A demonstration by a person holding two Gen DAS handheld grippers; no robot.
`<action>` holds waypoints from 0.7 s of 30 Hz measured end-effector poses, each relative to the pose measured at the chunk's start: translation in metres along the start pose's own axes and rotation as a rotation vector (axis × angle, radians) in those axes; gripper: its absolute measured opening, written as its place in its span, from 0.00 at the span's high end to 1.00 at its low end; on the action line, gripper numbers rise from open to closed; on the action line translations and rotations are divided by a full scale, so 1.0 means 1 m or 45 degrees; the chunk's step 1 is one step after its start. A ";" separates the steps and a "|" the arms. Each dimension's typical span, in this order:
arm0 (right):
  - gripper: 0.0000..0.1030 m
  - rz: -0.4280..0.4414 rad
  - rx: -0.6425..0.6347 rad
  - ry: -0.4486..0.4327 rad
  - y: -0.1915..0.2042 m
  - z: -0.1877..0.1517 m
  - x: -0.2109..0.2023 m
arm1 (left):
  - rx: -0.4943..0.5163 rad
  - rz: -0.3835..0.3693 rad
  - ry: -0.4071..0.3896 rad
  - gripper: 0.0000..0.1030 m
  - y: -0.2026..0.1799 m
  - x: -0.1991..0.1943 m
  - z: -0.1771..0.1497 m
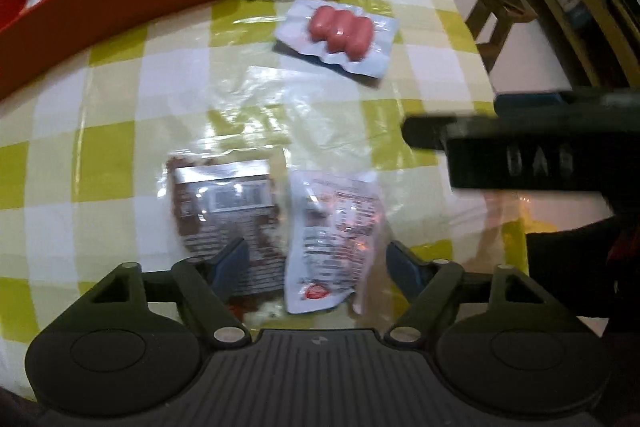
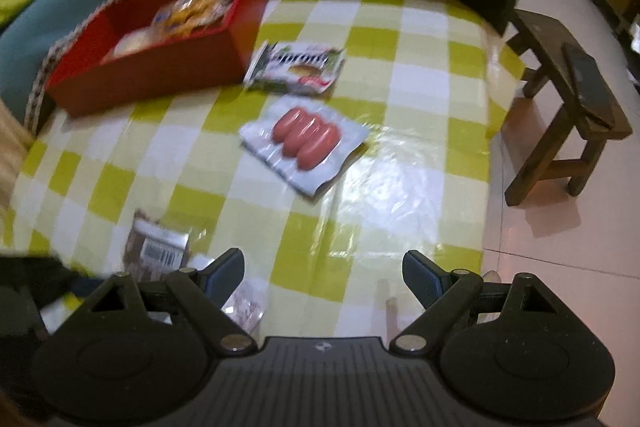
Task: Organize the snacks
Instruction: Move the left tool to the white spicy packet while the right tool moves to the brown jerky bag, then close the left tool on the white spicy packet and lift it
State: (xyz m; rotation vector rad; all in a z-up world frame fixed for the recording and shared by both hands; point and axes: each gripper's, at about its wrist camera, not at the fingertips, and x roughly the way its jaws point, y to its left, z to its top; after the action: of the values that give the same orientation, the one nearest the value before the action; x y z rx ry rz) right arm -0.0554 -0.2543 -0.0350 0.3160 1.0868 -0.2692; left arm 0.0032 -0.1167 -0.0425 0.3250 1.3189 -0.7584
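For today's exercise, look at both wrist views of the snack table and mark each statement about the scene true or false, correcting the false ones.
1. The red box already holds snacks. True.
2. The sausage pack lies inside the box. False: it lies on the checked tablecloth.
3. The left claw is shut on the brown packet. False: it is open above it.
4. The right claw is open and empty. True.
5. The wafer packet lies beside the box. True.

Checked tablecloth [image 2: 424, 75] bears red box [image 2: 168, 75], wafer pack [image 2: 298, 69], sausage pack [image 2: 306, 143], two pouches [image 1: 224, 203].
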 end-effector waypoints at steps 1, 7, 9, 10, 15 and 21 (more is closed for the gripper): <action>0.09 0.007 0.005 -0.005 -0.001 0.001 -0.001 | -0.001 0.005 -0.003 0.19 -0.004 0.001 -0.001; 0.09 0.078 -0.010 -0.049 -0.004 0.002 -0.011 | 0.082 0.095 0.054 0.34 -0.032 0.022 -0.013; 0.09 0.100 -0.006 -0.065 -0.006 0.002 -0.014 | 0.131 0.140 0.084 0.40 -0.041 0.032 -0.017; 0.09 0.113 -0.004 -0.071 -0.007 0.002 -0.016 | 0.147 0.154 0.080 0.40 -0.044 0.034 -0.017; 0.09 0.151 -0.013 -0.114 -0.009 0.004 -0.025 | 0.078 0.161 0.086 0.42 -0.044 0.034 -0.015; 0.09 0.146 -0.002 -0.128 -0.015 0.003 -0.027 | -0.010 0.099 0.032 0.65 -0.030 0.010 -0.015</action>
State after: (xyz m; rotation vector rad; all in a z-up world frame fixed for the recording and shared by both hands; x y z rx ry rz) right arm -0.0700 -0.2674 -0.0110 0.3586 0.9659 -0.1800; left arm -0.0271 -0.1322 -0.0498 0.3788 1.3247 -0.6856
